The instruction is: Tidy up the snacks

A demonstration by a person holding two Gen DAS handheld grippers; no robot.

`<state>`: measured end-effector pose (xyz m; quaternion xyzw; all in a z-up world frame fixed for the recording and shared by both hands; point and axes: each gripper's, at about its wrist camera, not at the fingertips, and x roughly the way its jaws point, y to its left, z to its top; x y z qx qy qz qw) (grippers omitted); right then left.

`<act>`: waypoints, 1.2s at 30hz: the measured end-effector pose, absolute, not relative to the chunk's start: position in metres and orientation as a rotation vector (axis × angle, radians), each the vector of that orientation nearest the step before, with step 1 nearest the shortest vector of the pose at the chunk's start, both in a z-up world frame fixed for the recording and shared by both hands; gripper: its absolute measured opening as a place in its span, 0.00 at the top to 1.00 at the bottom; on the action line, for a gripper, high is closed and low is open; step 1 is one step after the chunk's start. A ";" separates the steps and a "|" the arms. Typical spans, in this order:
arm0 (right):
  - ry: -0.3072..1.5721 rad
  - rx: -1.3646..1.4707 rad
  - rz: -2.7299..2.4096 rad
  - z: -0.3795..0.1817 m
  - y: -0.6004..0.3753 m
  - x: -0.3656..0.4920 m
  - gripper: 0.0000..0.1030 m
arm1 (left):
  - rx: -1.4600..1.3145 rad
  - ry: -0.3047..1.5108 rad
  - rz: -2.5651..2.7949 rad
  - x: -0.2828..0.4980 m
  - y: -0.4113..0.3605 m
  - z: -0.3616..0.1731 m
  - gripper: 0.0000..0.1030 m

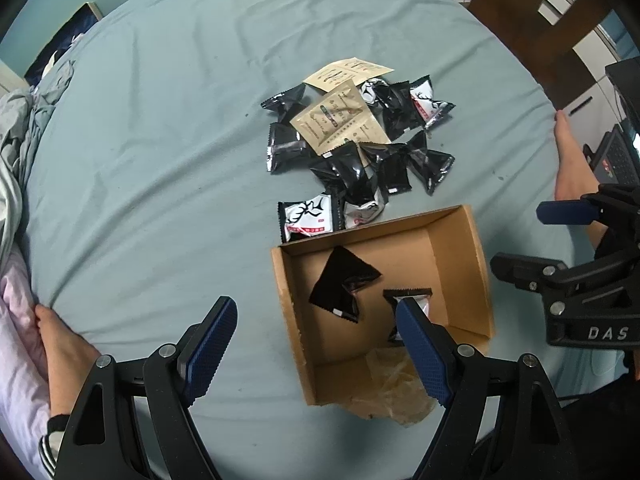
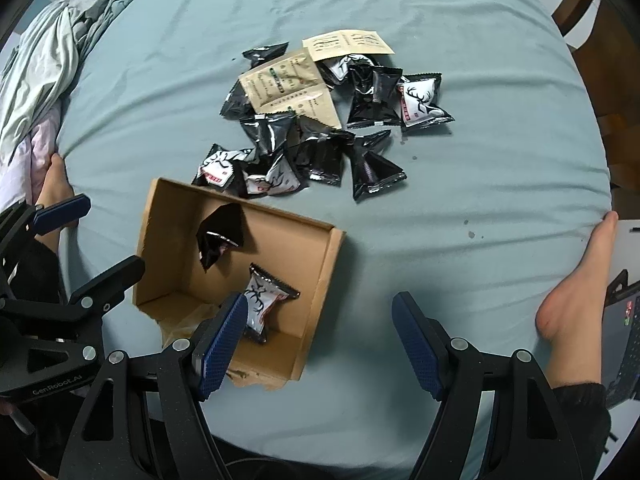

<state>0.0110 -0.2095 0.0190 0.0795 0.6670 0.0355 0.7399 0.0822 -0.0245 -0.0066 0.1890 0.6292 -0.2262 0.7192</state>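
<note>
A pile of black, white and tan snack packets [image 1: 352,136] [image 2: 320,116] lies on the blue-green bed sheet beyond an open cardboard box [image 1: 464,240] [image 2: 320,280]. Inside the box are a black packet [image 1: 340,284] [image 2: 222,232] and a white deer-print packet [image 1: 416,302] [image 2: 262,298]. My left gripper [image 1: 316,320] is open and empty, its right finger over the box's near part. My right gripper [image 2: 320,316] is open and empty above the box's near right corner; it also shows at the right of the left wrist view [image 1: 560,236].
A crumpled grey blanket [image 2: 52,52] lies at the far left. The person's bare feet rest at the sheet's edges [image 1: 60,340] [image 2: 576,292]. A wooden chair [image 1: 532,20] stands at the far right. A dark device [image 1: 616,156] sits by the right foot.
</note>
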 end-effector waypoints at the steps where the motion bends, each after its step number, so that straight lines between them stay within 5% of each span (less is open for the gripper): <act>1: 1.462 0.177 0.073 0.018 -0.210 0.012 0.28 | 0.417 1.389 -0.494 0.083 -0.024 -0.007 0.20; 32: 1.418 0.229 0.020 -0.098 -0.248 0.105 0.29 | 0.266 1.546 -0.448 0.125 -0.022 -0.050 0.20; 36: 1.401 0.183 0.068 -0.102 -0.239 0.111 0.39 | 0.230 1.550 -0.424 0.136 -0.026 -0.054 0.20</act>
